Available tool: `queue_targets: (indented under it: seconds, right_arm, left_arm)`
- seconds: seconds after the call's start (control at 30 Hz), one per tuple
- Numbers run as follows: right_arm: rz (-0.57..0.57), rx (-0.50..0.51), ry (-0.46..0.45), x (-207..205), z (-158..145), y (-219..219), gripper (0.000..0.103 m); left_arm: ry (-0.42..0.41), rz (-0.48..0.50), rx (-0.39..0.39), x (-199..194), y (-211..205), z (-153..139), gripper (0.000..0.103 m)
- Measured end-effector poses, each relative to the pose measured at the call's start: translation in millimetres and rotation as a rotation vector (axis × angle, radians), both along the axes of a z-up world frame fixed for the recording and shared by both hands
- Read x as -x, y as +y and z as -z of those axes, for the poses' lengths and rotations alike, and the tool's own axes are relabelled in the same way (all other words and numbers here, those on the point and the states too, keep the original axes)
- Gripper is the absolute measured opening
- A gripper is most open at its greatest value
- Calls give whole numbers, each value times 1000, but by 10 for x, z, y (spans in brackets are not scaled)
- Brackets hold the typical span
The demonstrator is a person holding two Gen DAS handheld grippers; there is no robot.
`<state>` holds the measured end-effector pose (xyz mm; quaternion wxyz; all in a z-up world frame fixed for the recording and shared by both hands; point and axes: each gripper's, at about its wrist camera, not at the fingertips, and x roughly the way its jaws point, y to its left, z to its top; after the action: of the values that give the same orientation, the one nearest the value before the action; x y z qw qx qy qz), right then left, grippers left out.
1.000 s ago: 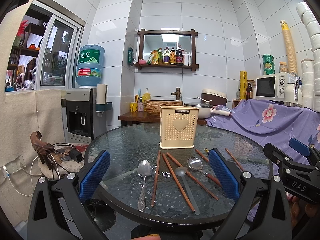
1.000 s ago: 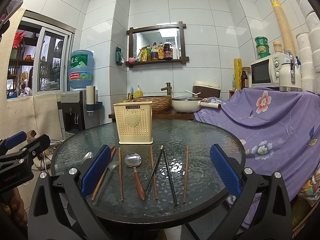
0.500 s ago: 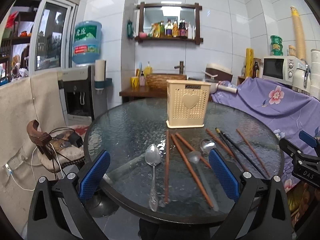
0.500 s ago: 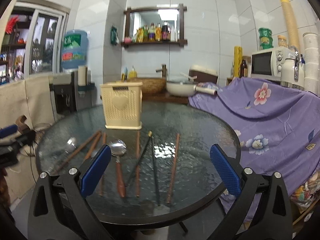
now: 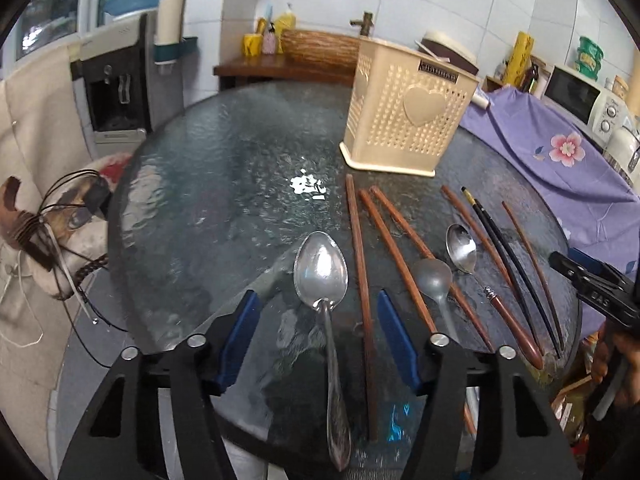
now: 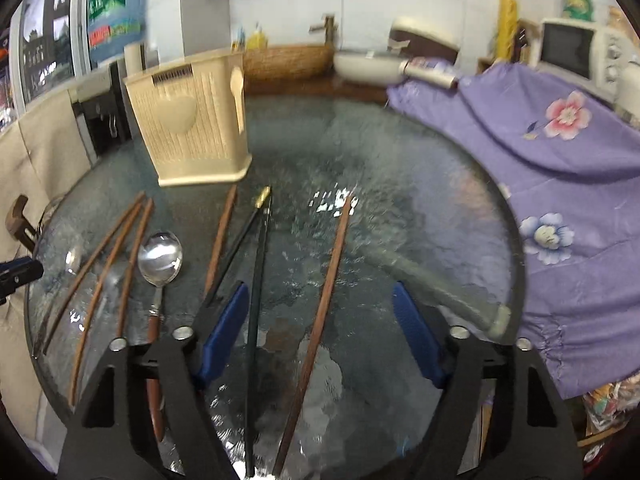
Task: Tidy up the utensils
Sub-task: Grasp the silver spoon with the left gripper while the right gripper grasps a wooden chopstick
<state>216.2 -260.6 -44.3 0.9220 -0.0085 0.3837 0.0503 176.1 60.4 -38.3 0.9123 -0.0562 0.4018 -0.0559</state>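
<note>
A cream perforated holder (image 5: 408, 116) with a heart on its front stands upright at the far side. Near it the utensils lie flat in a row, lengthwise. From the left: a large steel spoon (image 5: 324, 308), bowl up; three brown chopsticks (image 5: 362, 280); a grey spoon (image 5: 434, 284); a small spoon (image 5: 464, 250) with a reddish handle; another brown chopstick (image 5: 476, 232); two black chopsticks (image 5: 508, 256), crossing; one brown chopstick (image 6: 320, 312) rightmost.

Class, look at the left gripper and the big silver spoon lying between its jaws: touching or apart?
Apart. The left wrist view shows the left gripper open, with glass table visible between each blue pad and the big silver spoon.
</note>
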Motion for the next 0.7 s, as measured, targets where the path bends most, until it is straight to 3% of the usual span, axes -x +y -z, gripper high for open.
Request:
queue_targets:
  seconds: [0.2,0.47,0.7]
  right_arm:
    - [-11,11,111,-386,124,-45,55]
    - [1,-80,235,-869,191,-126,37]
    - [9,-28,243,-1133,199,-36,28]
  left_arm:
    - [56,35,-38,-177,-123,89,54]
    - [81,43,-61,-300,-135,122,54]
    - [104,31,-74,-383,-107,153,52]
